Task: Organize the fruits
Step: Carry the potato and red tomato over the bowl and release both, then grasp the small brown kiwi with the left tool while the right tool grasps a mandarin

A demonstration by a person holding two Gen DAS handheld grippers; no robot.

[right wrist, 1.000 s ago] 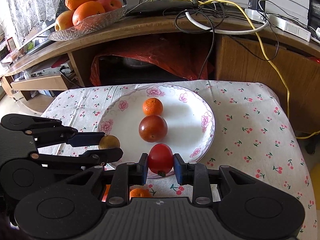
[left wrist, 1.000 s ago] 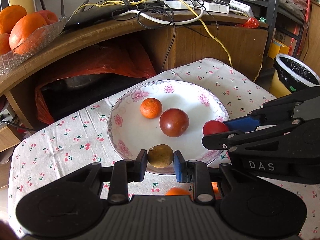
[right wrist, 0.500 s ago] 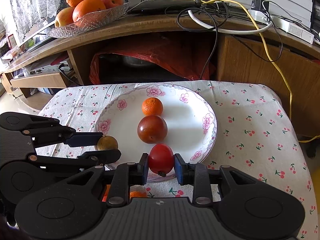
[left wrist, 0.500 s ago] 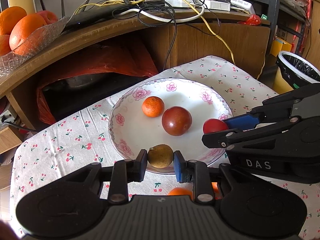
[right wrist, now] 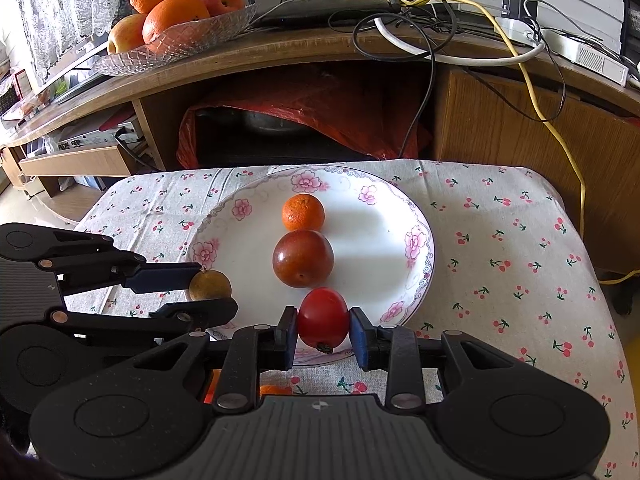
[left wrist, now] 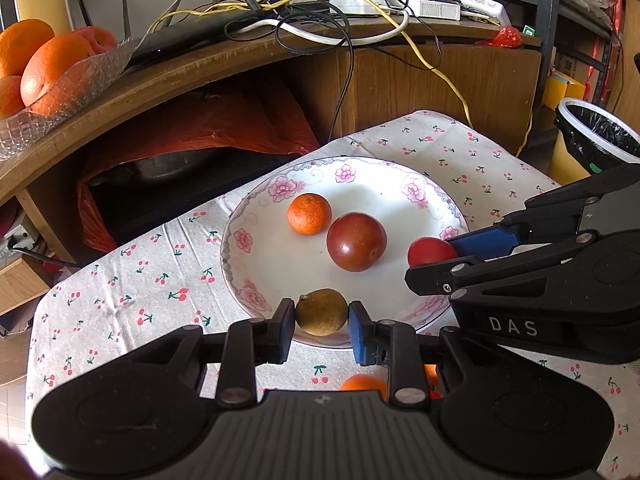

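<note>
Left gripper [left wrist: 321, 321] is clamping a small yellow-brown fruit [left wrist: 321, 312] between its two pads, holding it over the near rim of the floral plate [left wrist: 256, 256]; whether the fruit is touching the plate is hard to say, since the pads are covering its sides. Right gripper [right wrist: 323, 330] is closing on a red fruit [right wrist: 323, 317] in the same way, at the plate's near edge, with a dark stem end showing underneath. From the left wrist view only the top of that red fruit is showing, the rest sitting behind a black finger. On the plate itself a small orange [left wrist: 309, 214] and a larger dark red fruit [left wrist: 356, 241] are lying side by side, touching or nearly so. Another orange fruit [left wrist: 363, 382] is peeking out on the cherry-print tablecloth [left wrist: 132, 276], mostly hidden behind the gripper body. On the wooden shelf [right wrist: 280, 50], a glass bowl of oranges and apples [right wrist: 176, 20] is being cut off at the frame edge in the left view.
</note>
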